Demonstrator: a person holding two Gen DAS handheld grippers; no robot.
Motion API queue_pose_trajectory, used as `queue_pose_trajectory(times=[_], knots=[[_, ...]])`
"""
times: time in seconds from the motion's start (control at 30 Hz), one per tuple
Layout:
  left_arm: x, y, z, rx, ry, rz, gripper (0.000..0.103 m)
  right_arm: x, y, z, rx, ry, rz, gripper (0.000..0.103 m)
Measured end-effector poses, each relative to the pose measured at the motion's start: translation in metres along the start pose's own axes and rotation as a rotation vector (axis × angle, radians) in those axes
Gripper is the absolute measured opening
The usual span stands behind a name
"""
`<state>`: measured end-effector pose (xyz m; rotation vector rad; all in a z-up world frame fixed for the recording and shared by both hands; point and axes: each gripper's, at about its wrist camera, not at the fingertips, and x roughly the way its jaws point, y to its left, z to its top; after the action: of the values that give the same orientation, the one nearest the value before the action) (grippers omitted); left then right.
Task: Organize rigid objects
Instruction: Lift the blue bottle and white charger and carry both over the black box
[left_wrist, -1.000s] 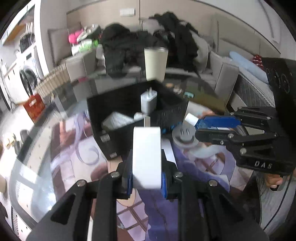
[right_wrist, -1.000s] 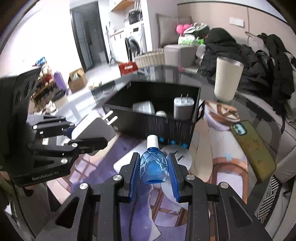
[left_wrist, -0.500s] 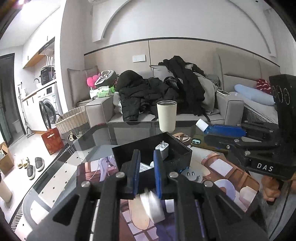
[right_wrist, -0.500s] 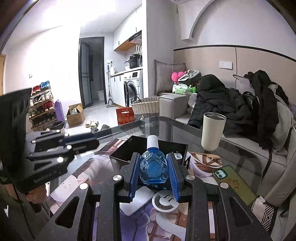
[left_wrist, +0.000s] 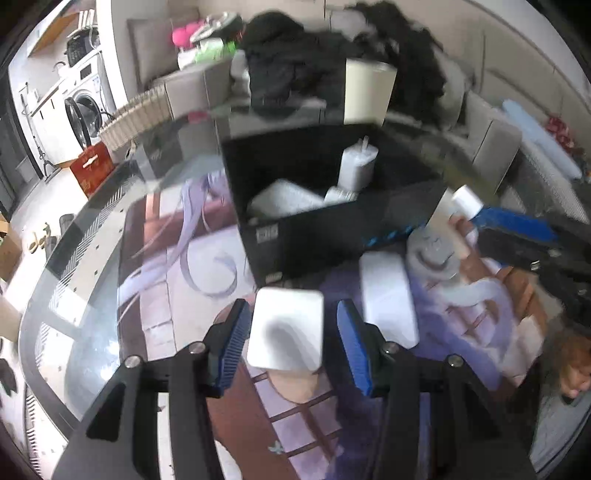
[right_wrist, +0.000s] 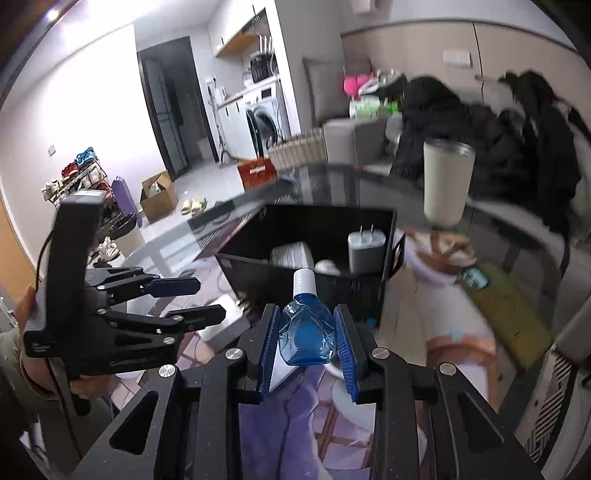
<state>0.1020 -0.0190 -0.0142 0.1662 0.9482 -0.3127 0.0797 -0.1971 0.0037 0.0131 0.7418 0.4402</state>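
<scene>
The left gripper (left_wrist: 291, 332) is opening its jaws. A white block (left_wrist: 284, 332) lies between them on the table (left_wrist: 74, 332), and the blue pads do not press it. Only the left view shows this block clearly. The right gripper (right_wrist: 306, 341) is clamped on a blue bottle (right_wrist: 306, 338) with a white cap. Farther away stands a black box (right_wrist: 332, 291), and a white charger (right_wrist: 365, 251) stands upright in its right part.

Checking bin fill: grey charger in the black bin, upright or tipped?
Upright. The charger stands on end in the bin, both prongs pointing straight up, against the bin's right wall.
</scene>
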Motion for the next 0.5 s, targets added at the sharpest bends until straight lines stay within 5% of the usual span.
queue_pose_trajectory(times=[0.2, 0.43, 0.5], knots=[[0.031, 0.001, -0.005, 0.003, 0.097, 0.019, 0.05, 0.01, -0.002, -0.005, 0.017, 0.043, 0.022, 0.03], [0.027, 0.0, -0.005, -0.029, 0.092, -0.025, 0.043, 0.011, 0.0, -0.008, 0.011, 0.049, 0.029, 0.03], [0.014, -0.002, -0.005, -0.029, 0.026, -0.023, 0.043, 0.009, -0.001, -0.008, 0.016, 0.044, 0.025, 0.03]])
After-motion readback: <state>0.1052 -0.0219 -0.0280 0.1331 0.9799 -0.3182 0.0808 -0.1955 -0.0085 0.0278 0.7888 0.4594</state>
